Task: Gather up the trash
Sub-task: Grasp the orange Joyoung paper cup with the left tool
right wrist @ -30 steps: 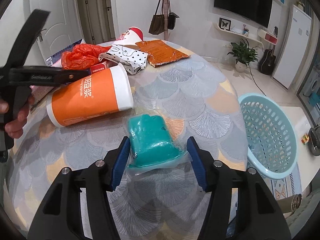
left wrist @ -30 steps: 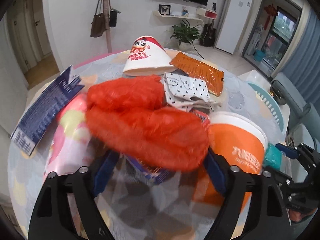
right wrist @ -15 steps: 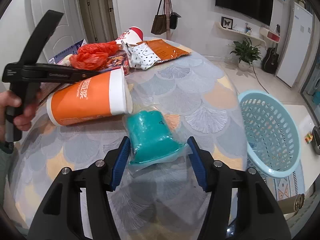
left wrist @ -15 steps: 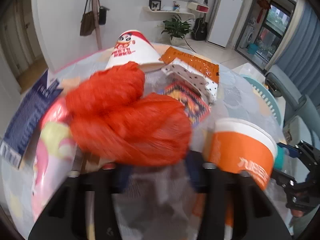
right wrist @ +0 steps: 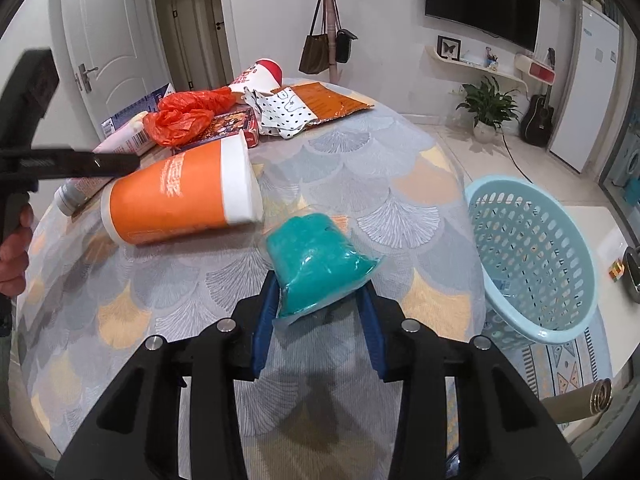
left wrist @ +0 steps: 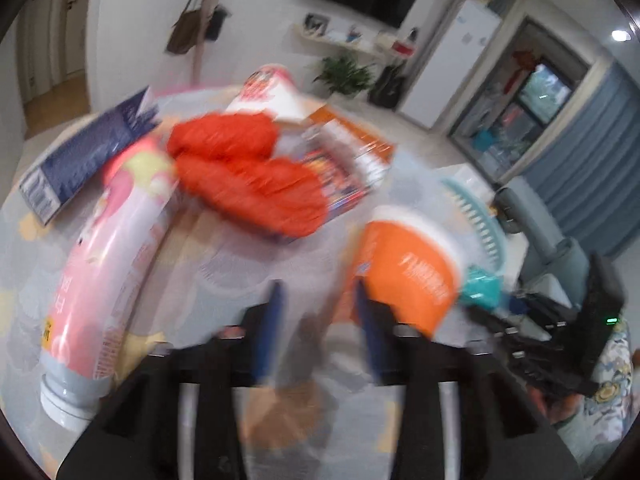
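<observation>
Teal packet (right wrist: 316, 258) clamped in right gripper (right wrist: 320, 312); tilted.

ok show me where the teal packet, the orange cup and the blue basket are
teal packet (right wrist: 316, 264), right wrist view, middle of its teal body between the fingers.
orange cup (right wrist: 172, 204), right wrist view, orange side wall.
blue basket (right wrist: 536, 332), right wrist view, near rim.

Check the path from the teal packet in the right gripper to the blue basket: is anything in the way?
Nothing visible blocks it. The right gripper holds the teal packet above the table edge, and the blue basket sits open off to its right. The orange cup lies on the opposite side.
</observation>
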